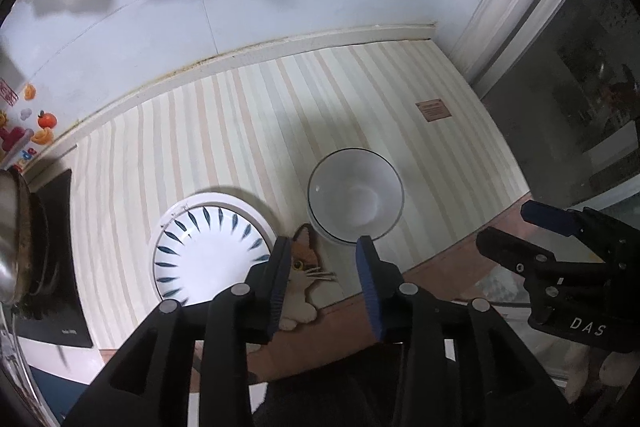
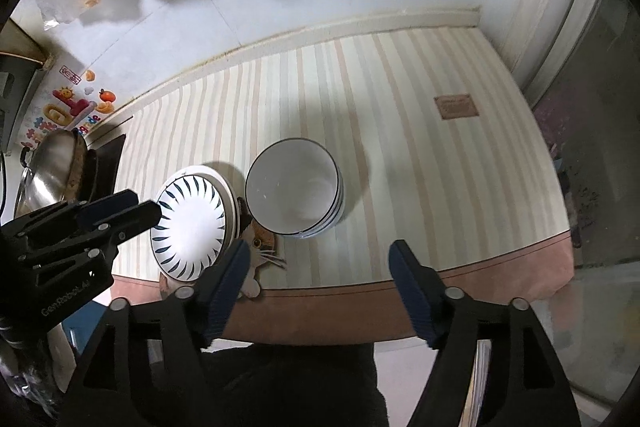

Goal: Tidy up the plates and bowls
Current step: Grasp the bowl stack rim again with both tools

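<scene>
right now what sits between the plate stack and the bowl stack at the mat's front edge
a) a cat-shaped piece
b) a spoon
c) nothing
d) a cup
a: a cat-shaped piece with whiskers lies between the plate stack and the bowl stack, partly hidden behind the left hand-held gripper.

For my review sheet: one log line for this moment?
left gripper: open, empty | right gripper: open, empty | plates: stacked | bowls: nested beside them

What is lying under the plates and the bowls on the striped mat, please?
A cat-shaped mat pokes out between the plates and the bowls, with its face and whiskers showing. How far it runs under them is hidden. Everything rests on the striped mat.
</scene>
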